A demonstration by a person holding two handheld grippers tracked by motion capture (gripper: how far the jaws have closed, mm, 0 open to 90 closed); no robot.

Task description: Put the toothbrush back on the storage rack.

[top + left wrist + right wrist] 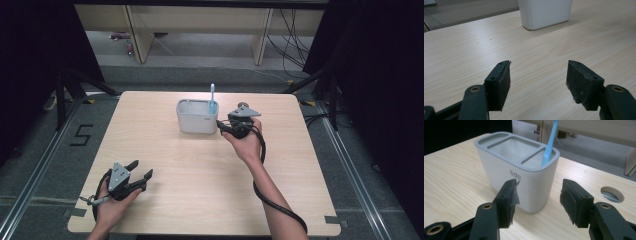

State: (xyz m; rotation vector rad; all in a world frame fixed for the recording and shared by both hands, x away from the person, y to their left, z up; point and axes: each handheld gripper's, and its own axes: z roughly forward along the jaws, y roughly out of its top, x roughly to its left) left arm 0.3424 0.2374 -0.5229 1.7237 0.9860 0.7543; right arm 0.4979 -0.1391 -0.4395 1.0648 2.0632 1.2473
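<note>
A light wooden table [200,175] holds a white plastic three-compartment holder [197,116] at about twelve o'clock from its centre. A pale blue toothbrush [212,97] stands upright in the holder's right-end compartment. The right gripper [231,125] sits just beside the holder at its three o'clock, jaws spread and empty. The left gripper [142,170] rests well apart near seven o'clock, jaws also spread. The toothbrush appears seated, so the step looks like release; next, the right gripper likely needs to back straight away without knocking the holder.
</note>
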